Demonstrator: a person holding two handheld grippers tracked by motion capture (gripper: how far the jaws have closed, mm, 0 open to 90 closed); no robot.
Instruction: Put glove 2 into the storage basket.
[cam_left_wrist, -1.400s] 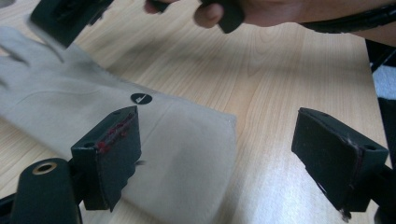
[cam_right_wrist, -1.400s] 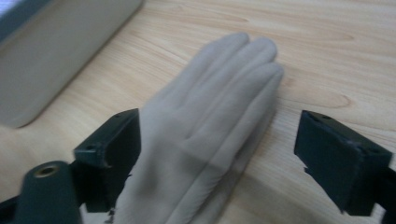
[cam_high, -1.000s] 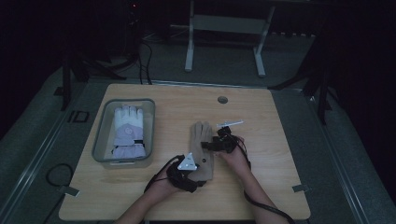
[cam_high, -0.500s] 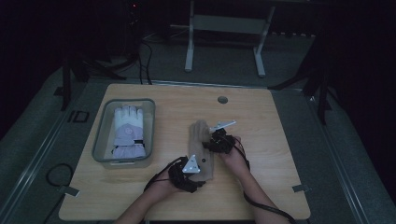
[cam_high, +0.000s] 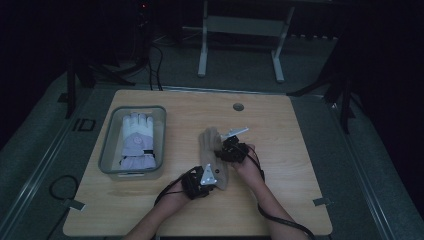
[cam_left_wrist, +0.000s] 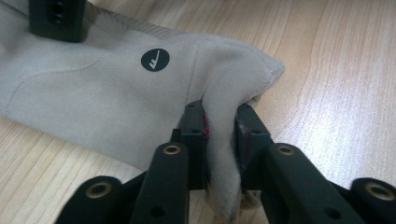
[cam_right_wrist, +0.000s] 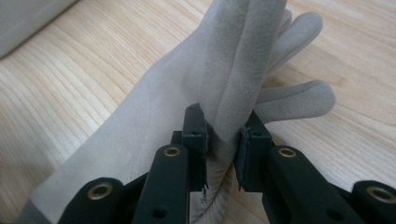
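Observation:
A beige suede glove (cam_high: 211, 150) lies mid-table, fingers pointing away from me. My left gripper (cam_high: 202, 181) sits at its cuff end. In the left gripper view its jaws have just been closing and now pinch a raised fold of the glove (cam_left_wrist: 140, 88) near a round black logo. My right gripper (cam_high: 231, 150) is on the glove's right side by the fingers. Its jaws have also just been closing and squeeze a standing fold of the glove (cam_right_wrist: 187, 107) between the pads. The right gripper's black body (cam_left_wrist: 56, 18) shows at the top left of the left gripper view.
A clear plastic tray (cam_high: 107, 150) stands at the table's left and holds a white and lilac glove (cam_high: 136, 140). A cable hole (cam_high: 238, 107) is at the back of the wooden table (cam_high: 290, 200). Bare wood lies to the right.
Both grippers have shut on the beige glove. The glove, flat and spread a second ago, is now bunched narrower. The right gripper shifted slightly left onto it.

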